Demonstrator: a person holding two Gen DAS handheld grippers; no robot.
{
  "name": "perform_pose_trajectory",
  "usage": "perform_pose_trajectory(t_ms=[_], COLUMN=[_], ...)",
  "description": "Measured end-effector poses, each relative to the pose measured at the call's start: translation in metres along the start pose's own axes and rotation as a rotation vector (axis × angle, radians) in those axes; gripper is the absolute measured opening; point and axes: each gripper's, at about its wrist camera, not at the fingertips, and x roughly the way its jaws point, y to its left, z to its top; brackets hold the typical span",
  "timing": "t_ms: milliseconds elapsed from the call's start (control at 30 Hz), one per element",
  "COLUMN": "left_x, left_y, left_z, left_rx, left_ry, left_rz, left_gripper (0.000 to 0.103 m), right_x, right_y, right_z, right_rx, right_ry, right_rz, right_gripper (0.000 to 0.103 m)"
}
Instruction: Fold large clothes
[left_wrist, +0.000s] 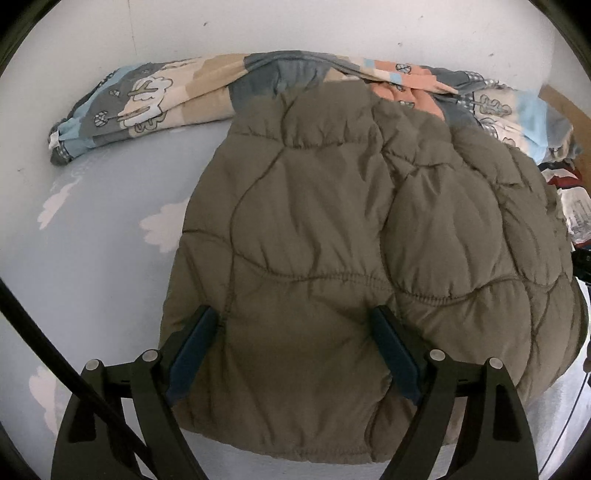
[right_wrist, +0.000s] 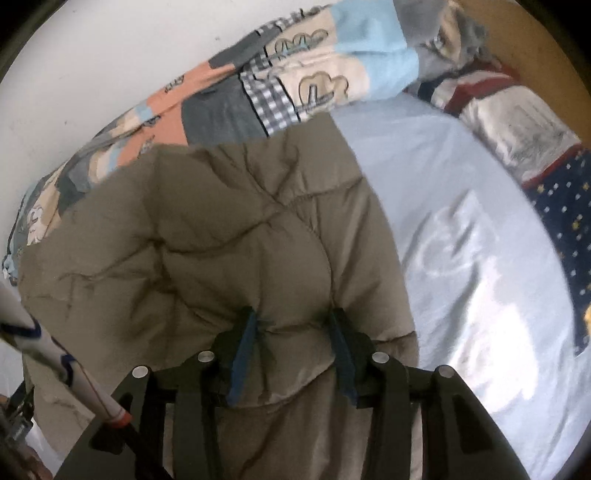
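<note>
An olive-brown quilted puffer jacket (left_wrist: 332, 203) lies spread on a pale blue bed sheet (left_wrist: 92, 240). My left gripper (left_wrist: 293, 319) stands wide open over the jacket's near part. Its blue pads rest on top of the padding, which bulges between them. In the right wrist view the jacket (right_wrist: 203, 221) fills the left half, and its right edge runs down the middle. My right gripper (right_wrist: 293, 314) sits at the jacket's near right edge. A puff of fabric is bunched between its pads, with creases running out from the left fingertip (right_wrist: 251, 321).
A rolled patchwork quilt (left_wrist: 147, 99) lies along the white wall behind the jacket, also seen as the quilt (right_wrist: 314, 85). A grey and red cloth (right_wrist: 517, 129) and a navy starred cloth (right_wrist: 565, 221) lie at the right by a brown headboard (right_wrist: 535, 44). Bare sheet (right_wrist: 461, 221) lies right of the jacket.
</note>
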Motion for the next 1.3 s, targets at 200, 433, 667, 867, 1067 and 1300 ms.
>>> perform_pose_trajectory(t_ms=[200, 433, 667, 867, 1067, 1300], left_x=[-0.030, -0.031, -0.014, 0.000, -0.032, -0.052], left_y=[0.014, 0.015, 0.020, 0.013, 0.002, -0.041], left_z=[0.006, 0.000, -0.013, -0.014, -0.007, -0.019], left_rx=[-0.046, -0.036, -0.041, -0.003, -0.011, 0.111], left_ry=[-0.062, -0.027, 0.043, 0.068, -0.053, -0.065], left_rz=[-0.040, -0.013, -0.002, 0.043, 0.052, -0.103], left_gripper=[0.086, 0.086, 0.086, 0.090, 0.090, 0.090], right_x=[-0.045, -0.118, -0.100, -0.053, -0.077, -0.102], right_y=[-0.007, -0.030, -0.031, -0.035, -0.009, 0.070], right_z=[-0.013, -0.091, -0.107, -0.100, -0.092, -0.102], right_rx=[0.102, 0.159, 0.192, 0.222, 0.129, -0.048], right_ry=[-0.051, -0.133, -0.110, -0.020, -0.096, -0.147], right_rz=[0.055, 0.000, -0.006, -0.009, -0.116, 0.104], right_gripper=[0.048, 0.055, 0.029, 0.027, 0.027, 0.027])
